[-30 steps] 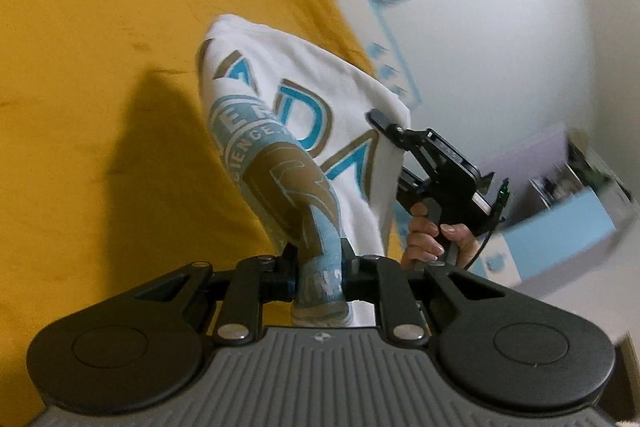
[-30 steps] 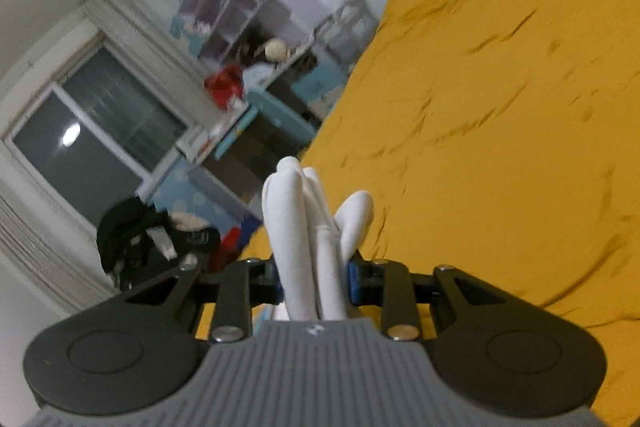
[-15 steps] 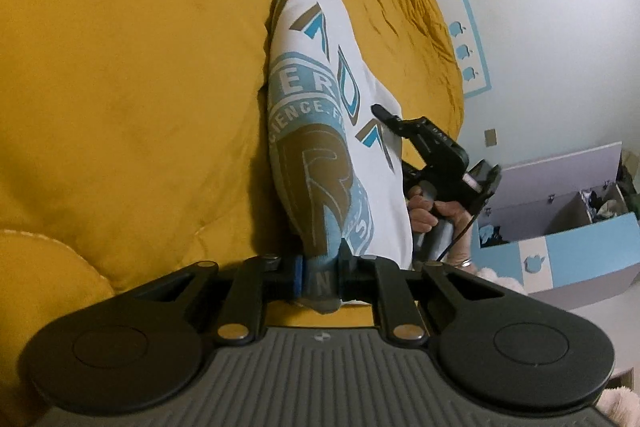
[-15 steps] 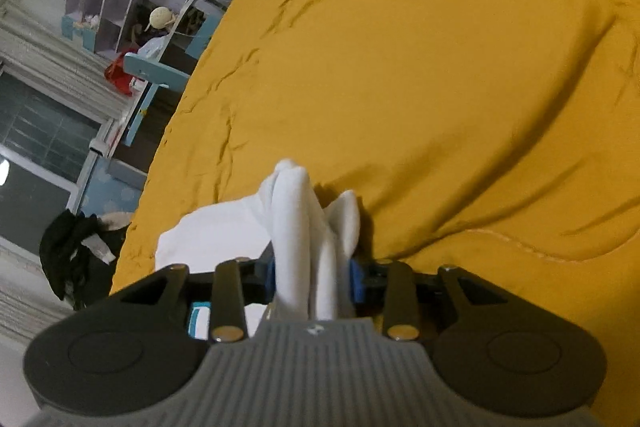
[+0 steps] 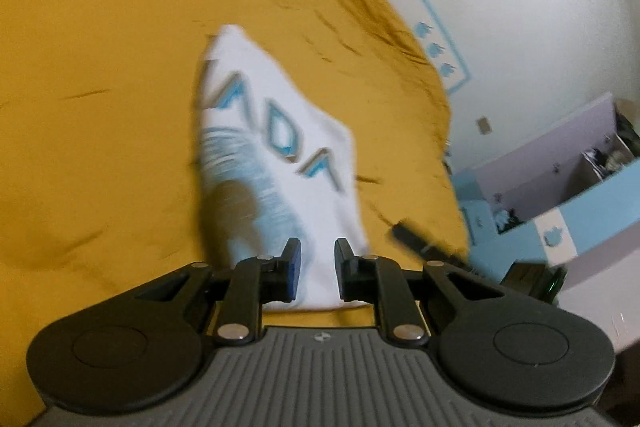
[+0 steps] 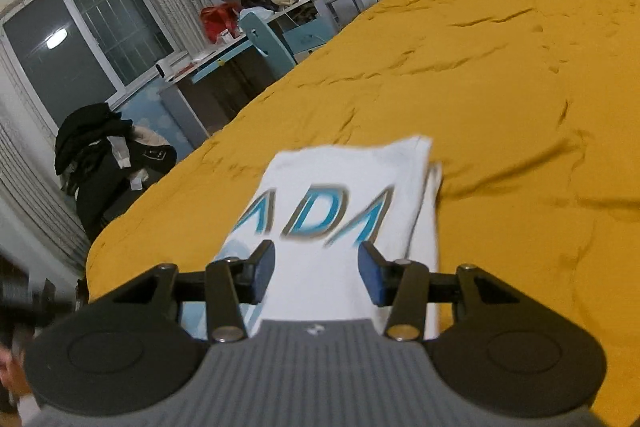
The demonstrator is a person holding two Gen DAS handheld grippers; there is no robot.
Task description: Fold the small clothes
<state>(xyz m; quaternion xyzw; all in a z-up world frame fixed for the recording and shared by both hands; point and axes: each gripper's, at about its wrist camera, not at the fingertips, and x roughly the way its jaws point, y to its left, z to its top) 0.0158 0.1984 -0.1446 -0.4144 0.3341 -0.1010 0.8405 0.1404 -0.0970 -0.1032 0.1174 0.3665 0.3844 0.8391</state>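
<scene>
Left wrist view: my left gripper (image 5: 316,267) is open, narrow gap, gripping nothing. Folded white shirt (image 5: 276,151) lies flat on the yellow bedspread (image 5: 100,87), its near end right between and ahead of the fingers, close to the bed's near edge. Picture blurry.

Right wrist view: my right gripper (image 6: 316,271) is wide open, empty. The shirt (image 6: 340,195) sits just ahead, running under the jaws, near the bedspread's (image 6: 520,107) near edge.

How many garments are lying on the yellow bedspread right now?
1. A folded white T-shirt with blue lettering lies on the yellow bedspread, just ahead of both open grippers, left and right. Dark clothes are piled off the bed by the window.
</scene>
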